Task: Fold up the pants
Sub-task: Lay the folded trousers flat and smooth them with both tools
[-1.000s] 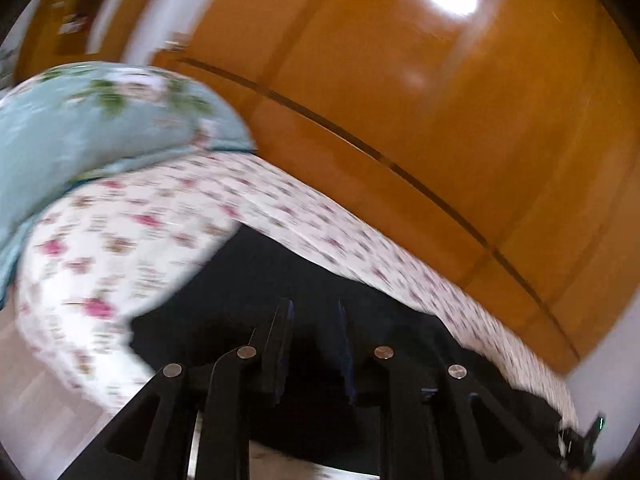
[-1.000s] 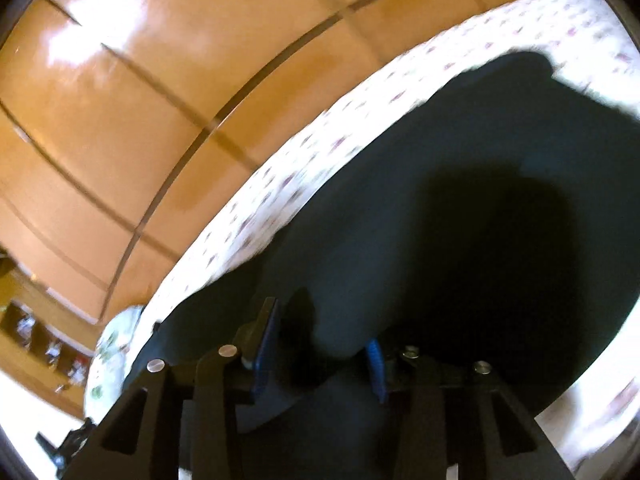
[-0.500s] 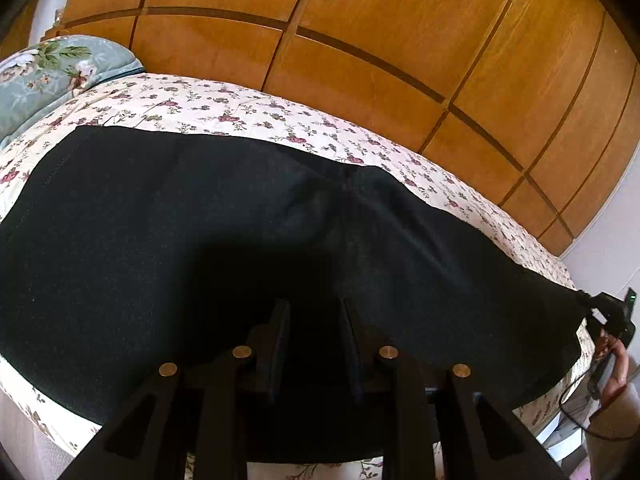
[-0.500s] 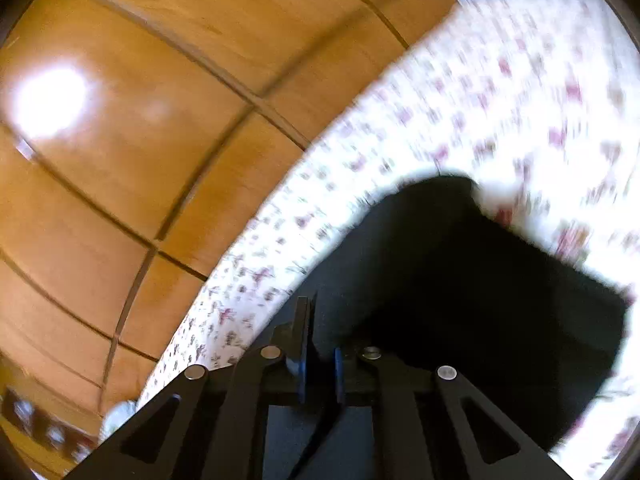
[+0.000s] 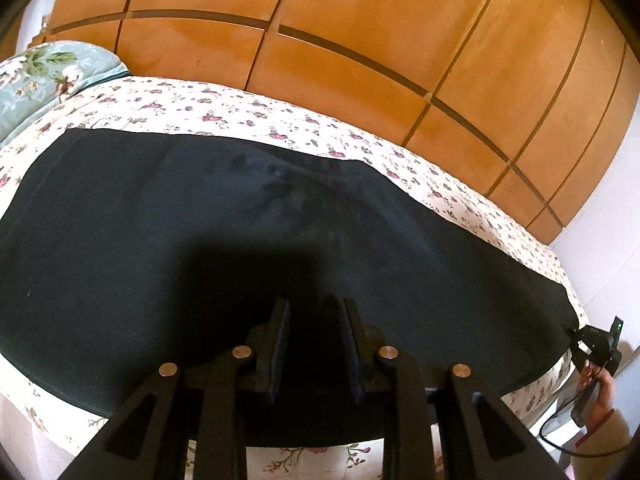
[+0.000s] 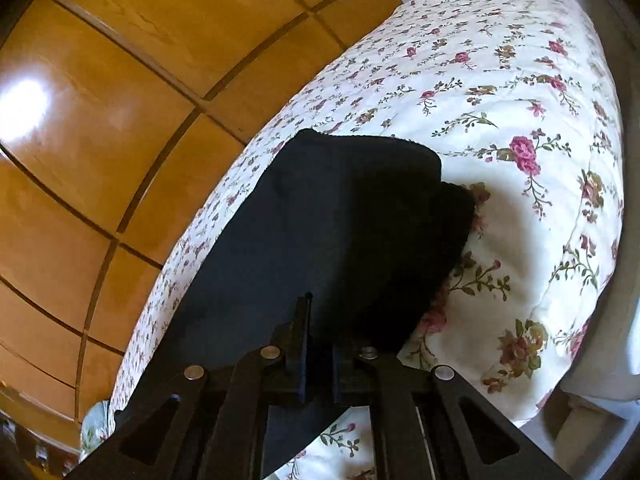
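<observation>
I see the black pants (image 5: pixel 168 240) spread flat along the bed (image 5: pixel 248 116), which runs beside the wooden wardrobe (image 5: pixel 360 40). My left hand-held gripper (image 5: pixel 314 344) sits over the near edge of the pants with its jaws a little apart; I cannot tell whether cloth is caught between them. My right hand-held gripper (image 6: pixel 320 344) is at the end of the pants farthest from the pillow (image 5: pixel 36 76), jaws pinched together on the pants' near edge. There a folded-over end lies on the bed.
</observation>
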Available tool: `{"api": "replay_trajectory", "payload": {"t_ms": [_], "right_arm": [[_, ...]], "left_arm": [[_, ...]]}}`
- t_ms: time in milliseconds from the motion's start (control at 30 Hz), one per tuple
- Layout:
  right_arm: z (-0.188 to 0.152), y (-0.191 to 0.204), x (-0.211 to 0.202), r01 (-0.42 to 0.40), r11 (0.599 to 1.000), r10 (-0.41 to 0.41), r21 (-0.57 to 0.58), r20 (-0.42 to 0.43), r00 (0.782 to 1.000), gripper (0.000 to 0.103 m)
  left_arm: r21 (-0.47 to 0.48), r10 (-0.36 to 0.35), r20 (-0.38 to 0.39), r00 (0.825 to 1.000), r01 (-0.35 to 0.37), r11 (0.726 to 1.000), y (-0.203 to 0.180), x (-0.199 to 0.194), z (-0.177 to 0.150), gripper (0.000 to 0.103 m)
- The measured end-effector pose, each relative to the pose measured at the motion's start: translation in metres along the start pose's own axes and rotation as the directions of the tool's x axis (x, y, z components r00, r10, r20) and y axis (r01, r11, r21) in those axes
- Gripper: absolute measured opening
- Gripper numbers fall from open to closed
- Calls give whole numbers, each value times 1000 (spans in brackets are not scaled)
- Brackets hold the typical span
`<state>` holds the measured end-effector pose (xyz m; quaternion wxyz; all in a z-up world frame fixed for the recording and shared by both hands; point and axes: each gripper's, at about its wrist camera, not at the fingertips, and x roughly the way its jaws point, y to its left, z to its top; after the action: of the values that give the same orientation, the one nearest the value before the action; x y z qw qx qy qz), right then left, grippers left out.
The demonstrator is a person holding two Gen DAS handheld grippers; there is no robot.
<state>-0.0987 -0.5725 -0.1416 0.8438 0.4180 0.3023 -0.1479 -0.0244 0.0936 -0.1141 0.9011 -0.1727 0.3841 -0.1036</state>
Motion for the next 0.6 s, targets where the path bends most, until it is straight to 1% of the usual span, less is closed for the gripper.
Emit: {"api": "replay_trajectory", "payload": {"t_ms": [33,100,133,167,233,333,367,400,433,533,600], "right_arm": [[1,2,0,-6,1000,6,-4,2,1000,12],[3,4,-3,-21,1000,21,-2,1,1000,14],[5,5,-5,-44,999,44,6,2,999,20],[8,5,-8,-67,998,67,18,12,998,24],[14,3,-11,-61,998,60,36,30,998,30],[23,0,-9,-51,997,48,56,42,998,30],[27,-1,-8,-37,997,35,61,40,999,30],[30,0,-7,-36,998,33,60,41,999,17],[31,2,-11,-30,999,28,45,52,998,7],[29,20,-32,-2,999,8,-51,111,994,7],[26,20,-31,43,996,-34,-82,108,994,7]], "left_arm": [[1,-4,-1,1000,4,1000,-1,1,1,25],[9,-6,3,1000,6,1000,-4,1,2,25],[12,-12,3,1000,12,1000,-5,2,3,25],[21,-23,1,1000,23,1000,-8,3,4,25],[39,-33,6,999,32,999,-13,5,4,25],[71,-65,-26,998,67,995,-23,14,3,25],[80,-74,-49,996,78,994,-26,19,2,25],[88,-73,-65,995,79,993,-27,22,0,25],[94,-68,-65,996,74,993,-29,23,-1,25],[86,-80,-65,995,86,993,-28,21,-3,25],[74,-92,-65,994,97,993,-25,20,-4,25]]}}
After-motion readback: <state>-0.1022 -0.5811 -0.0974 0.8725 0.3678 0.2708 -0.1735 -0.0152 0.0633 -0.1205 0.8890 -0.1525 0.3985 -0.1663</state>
